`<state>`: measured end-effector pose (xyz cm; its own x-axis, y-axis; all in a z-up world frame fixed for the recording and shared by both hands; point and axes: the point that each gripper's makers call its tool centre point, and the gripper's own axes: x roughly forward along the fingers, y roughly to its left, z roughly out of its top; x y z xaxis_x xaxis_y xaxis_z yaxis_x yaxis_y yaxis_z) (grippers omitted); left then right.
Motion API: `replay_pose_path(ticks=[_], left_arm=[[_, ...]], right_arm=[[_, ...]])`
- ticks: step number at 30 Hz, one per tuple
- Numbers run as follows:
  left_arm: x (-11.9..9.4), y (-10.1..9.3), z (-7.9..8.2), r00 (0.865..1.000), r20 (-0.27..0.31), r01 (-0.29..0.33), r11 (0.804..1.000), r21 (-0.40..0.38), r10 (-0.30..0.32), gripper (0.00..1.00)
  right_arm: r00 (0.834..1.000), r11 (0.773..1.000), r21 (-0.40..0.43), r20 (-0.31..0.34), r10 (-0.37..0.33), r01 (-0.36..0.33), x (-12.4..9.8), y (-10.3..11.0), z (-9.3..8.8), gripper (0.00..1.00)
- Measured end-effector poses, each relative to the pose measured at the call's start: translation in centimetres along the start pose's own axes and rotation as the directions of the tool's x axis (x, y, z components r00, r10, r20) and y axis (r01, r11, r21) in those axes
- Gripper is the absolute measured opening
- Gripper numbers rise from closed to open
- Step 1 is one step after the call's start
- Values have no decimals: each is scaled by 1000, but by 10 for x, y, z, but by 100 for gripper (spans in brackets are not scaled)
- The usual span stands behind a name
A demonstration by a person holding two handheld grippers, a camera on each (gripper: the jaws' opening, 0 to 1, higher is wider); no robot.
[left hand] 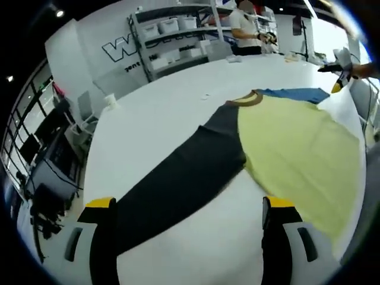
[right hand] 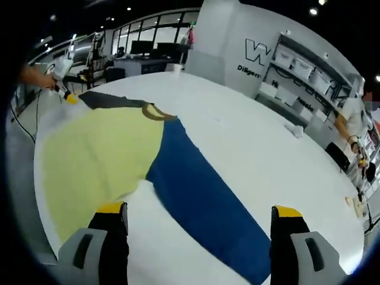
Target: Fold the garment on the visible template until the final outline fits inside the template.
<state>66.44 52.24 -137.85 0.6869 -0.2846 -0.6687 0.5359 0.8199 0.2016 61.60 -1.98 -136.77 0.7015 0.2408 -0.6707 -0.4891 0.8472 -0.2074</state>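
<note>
The pale yellow shirt [left hand: 300,148] lies flat on the white worktop [left hand: 166,113], unfolded; both tools, left [left hand: 189,217] and right [right hand: 200,221], hover spread, empty. Next, I'd guess: pinch the black sleeve [left hand: 178,178] ahead.

- The white tabletop [left hand: 166,113] spreads wide and bare around the work area; it shows again in the right gripper view [right hand: 249,142].
- A white shelving rack [left hand: 172,35] with pale storage bins stands against the far wall, also seen in the right gripper view [right hand: 309,71].
- Large dark lettering [left hand: 122,48] marks the white wall beside the rack.
- A person in a white top [left hand: 244,29] stands at the tabletop's far end.
- A small white cup [left hand: 110,101] sits near the tabletop's edge.
- Desks with dark monitors [right hand: 142,47] line the windows in the right gripper view.
- A small white crumpled item [right hand: 295,129] lies on the tabletop.
</note>
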Motion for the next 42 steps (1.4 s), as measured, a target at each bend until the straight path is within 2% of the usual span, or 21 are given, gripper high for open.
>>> replay_pose_path(ticks=[4,8,12,17,21,25,31,33,35,39,42], left_arm=[[-8,-15,-8,1000,-2,26,999,-20,-26,99],[-14,-26,-14,999,-6,40,999,0,-40,99],[-19,-36,-16,998,4,58,998,-14,-58,99],[-25,-57,-17,995,17,102,995,13,-103,99],[-27,-67,-20,993,20,120,993,24,-120,99],[-31,-79,-26,989,13,145,989,39,-145,99],[-34,-102,-43,981,-4,191,979,68,-192,99],[-34,-107,-47,978,-18,207,974,98,-206,99],[-33,-108,-48,978,-21,209,973,103,-208,99],[-33,-113,-51,976,-20,217,971,103,-216,99],[-29,-116,-60,973,-47,229,961,152,-225,99]], right_arm=[[1000,1000,-7,2,20,-20,-5,17,-1,99],[999,999,-15,6,35,-35,-9,30,-2,99],[999,999,-13,11,46,-46,-13,40,-2,99],[998,998,-13,29,57,-57,-19,55,-2,99],[997,998,5,46,61,-61,-23,65,-2,99],[996,997,0,36,78,-78,-30,77,-8,99],[994,995,4,54,99,-99,-43,97,-12,99],[992,994,0,58,111,-112,-43,104,-14,99],[991,990,-46,14,132,-131,-42,113,-23,99],[990,988,-65,15,143,-142,-41,126,-24,99],[990,988,-67,7,142,-141,-38,134,-30,99]])
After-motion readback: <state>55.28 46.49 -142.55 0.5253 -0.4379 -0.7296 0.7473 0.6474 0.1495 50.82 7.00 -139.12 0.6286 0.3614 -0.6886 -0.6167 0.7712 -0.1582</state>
